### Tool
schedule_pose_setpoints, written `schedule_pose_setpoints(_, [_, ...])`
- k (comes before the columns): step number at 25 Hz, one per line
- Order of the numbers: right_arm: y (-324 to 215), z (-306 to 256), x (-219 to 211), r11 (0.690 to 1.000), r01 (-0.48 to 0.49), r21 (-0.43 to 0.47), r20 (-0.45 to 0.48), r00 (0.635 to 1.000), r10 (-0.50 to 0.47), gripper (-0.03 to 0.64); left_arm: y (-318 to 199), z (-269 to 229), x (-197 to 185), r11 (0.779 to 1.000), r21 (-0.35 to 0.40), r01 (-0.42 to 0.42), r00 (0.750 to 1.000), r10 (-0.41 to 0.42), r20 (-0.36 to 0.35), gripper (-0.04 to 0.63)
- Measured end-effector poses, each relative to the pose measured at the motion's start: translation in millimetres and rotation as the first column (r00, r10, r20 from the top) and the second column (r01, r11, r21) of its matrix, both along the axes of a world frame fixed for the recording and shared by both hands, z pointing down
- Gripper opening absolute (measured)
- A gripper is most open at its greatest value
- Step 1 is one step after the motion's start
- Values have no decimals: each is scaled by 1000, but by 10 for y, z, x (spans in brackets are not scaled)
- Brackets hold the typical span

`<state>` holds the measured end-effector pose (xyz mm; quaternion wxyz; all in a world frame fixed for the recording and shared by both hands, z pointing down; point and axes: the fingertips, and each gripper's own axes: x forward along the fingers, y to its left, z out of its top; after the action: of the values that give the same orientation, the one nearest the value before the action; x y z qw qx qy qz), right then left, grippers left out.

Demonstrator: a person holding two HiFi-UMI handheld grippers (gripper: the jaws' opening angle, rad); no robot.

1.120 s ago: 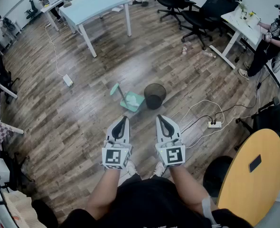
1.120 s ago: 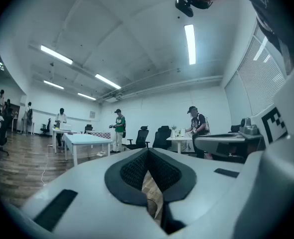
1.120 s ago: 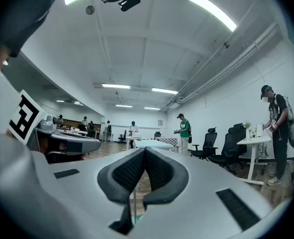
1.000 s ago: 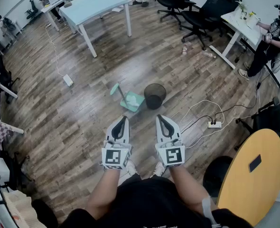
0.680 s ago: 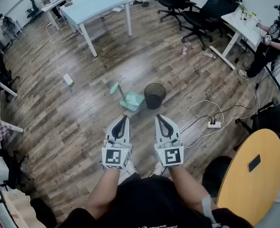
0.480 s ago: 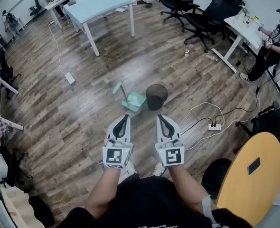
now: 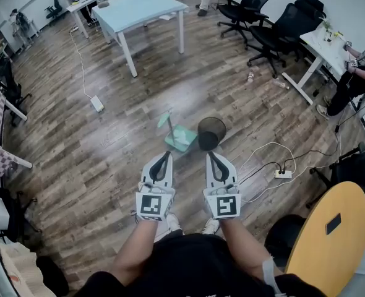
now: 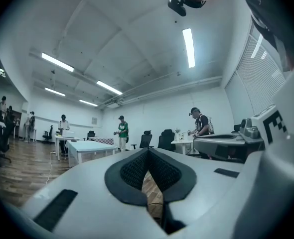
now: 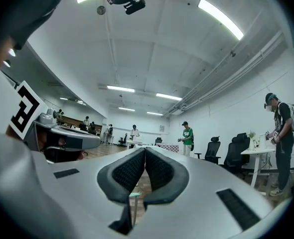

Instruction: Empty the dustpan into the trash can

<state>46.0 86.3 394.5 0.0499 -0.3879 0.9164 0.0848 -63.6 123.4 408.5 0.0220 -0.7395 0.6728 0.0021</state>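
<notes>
left claw (image 7: 163, 156): together, empty | right claw (image 7: 211, 156): together, empty | dustpan (image 7: 179, 137), trash can (image 7: 211, 132): side by side, ahead of claws

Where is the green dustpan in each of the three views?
Head view: green dustpan on the floor near centre, left of the trash can.
Left gripper view: not visible.
Right gripper view: its handle top, low between the jaws.
Shared landmark: the black office chairs.

place: open office | desks (image 7: 142, 8), black swivel chairs (image 7: 292, 22), ceiling strip lights (image 8: 188, 46), floor power strip (image 7: 283, 174)
</notes>
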Motion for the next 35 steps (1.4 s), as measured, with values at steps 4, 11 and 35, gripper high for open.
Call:
schedule_pose_setpoints(4, [34, 41, -201, 1000, -9, 3, -10, 1000, 9, 23, 40, 53, -235, 1000, -8, -2, 1000, 2, -2, 19])
schedule_pose_setpoints(11, [42, 69, -529, 999, -39, -3, -41, 998, 39, 23, -12, 157, -626, 1000, -19, -14, 1000, 14, -17, 19])
schedule_pose_setpoints(35, [-1667, 388, -430, 995, -9, -100, -11, 1000, 8, 23, -1683, 544, -486, 989, -151, 7, 1000, -4, 21, 20])
